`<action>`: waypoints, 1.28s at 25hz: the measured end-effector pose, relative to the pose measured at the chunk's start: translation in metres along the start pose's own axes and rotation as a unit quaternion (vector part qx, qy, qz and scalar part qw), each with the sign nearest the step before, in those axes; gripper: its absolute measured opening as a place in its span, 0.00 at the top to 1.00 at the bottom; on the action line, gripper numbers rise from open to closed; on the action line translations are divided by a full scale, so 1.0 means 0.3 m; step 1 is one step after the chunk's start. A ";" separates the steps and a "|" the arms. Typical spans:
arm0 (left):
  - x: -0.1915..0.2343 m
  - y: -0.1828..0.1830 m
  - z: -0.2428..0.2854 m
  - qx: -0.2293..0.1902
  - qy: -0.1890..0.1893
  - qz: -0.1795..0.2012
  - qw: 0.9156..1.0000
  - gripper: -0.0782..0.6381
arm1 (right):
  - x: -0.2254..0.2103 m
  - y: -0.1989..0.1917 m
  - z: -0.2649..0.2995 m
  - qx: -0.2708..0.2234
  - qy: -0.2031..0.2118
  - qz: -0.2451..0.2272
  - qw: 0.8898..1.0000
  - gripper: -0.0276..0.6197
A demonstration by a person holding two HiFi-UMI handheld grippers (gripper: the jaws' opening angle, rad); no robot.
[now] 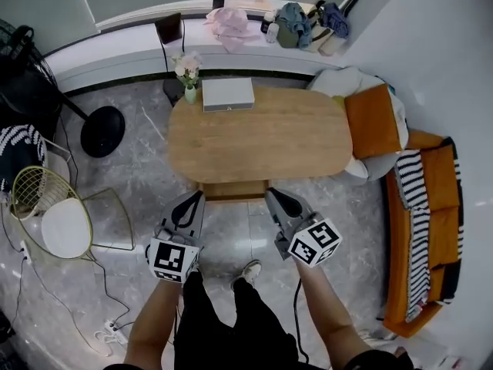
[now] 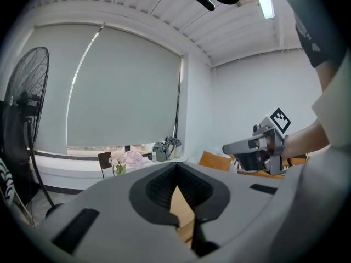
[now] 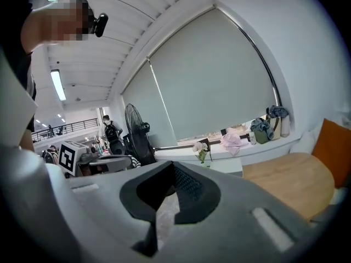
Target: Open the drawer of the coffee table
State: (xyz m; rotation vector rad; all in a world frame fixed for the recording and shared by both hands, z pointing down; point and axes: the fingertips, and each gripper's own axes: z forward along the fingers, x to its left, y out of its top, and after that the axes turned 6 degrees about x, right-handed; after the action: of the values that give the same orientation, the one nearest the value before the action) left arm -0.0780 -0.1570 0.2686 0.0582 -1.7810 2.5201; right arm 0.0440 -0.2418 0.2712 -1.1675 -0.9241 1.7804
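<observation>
While both tongs hang clenched and empty above the floor, the left tongs (image 1: 194, 200) and right tongs (image 1: 274, 199) point at the near edge of the table (image 1: 262, 133). The table has an oval top of pale, smooth-grained wood. The drawer (image 1: 233, 190), a strip of matching wood, shows under that near edge, between the two pairs of tips and just beyond them.

At the table's far edge lie a flat grey rectangular box (image 1: 228, 94) and, beside it, a small vase of pale flowers (image 1: 189, 74). To the left on the glossy grey marble floor (image 1: 139, 176) stand a black fan's round base (image 1: 102, 131) and a gold wire chair (image 1: 65, 226) with a white round seat. An orange cushion (image 1: 373, 122) sits at the table's right end, and an orange sofa (image 1: 439, 206) with a black-and-white striped throw runs along the right wall. A curved white window ledge (image 1: 115, 48) behind carries a pink cloth (image 1: 229, 21) and bags (image 1: 293, 23).
</observation>
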 end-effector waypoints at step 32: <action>0.002 0.646 -0.467 -0.143 0.041 0.022 0.989 0.88 | 0.127 0.484 -0.569 -0.149 -0.138 -0.099 0.974 0.95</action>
State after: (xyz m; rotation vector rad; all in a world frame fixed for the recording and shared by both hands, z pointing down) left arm -0.0915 -0.0896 0.0396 -0.0960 -2.1077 2.2303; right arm 0.1621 -0.2429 0.0771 -0.9786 -1.4603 1.7058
